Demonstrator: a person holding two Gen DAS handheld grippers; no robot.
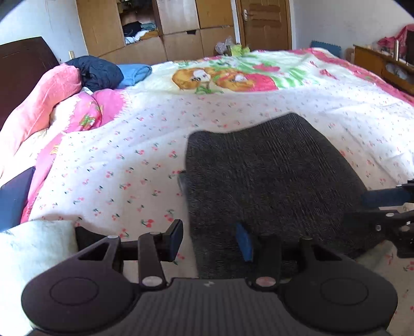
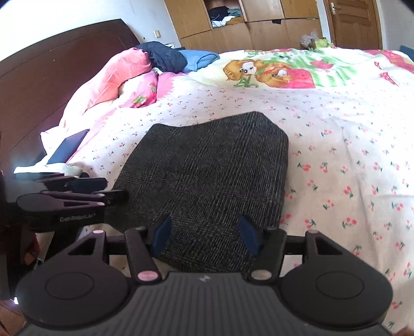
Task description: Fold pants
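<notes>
The pants (image 2: 207,178), dark grey with a fine woven check, lie folded into a compact, roughly rectangular bundle on the bed (image 2: 349,144), at its near edge, resting flat on the white cherry-print sheet (image 1: 124,165). The right gripper (image 2: 205,234) sits at the bundle's near end with its jaws spread; both blue pads rest against the top of the cloth, one toward each side of the fold, and no fabric is pinched between them. The left gripper (image 1: 211,241) stands at the bundle's left near corner, jaws likewise spread: the right pad is over the cloth's edge and the left pad is clear of it above bare sheet, so nothing is gripped. In the right wrist view the left gripper appears side-on just beside the left edge of the bundle. Farther across the bed lies a quilt (image 2: 284,69) printed with cartoon bears and strawberries. Toward the head edge, pink bedding (image 1: 41,103) is bunched, with a dark navy garment (image 1: 95,73) and a blue folded cloth (image 1: 135,73) beyond it. A dark wooden headboard (image 2: 51,67) stands behind; wooden wardrobes (image 1: 145,28) and a door (image 1: 266,23) line the far wall.
</notes>
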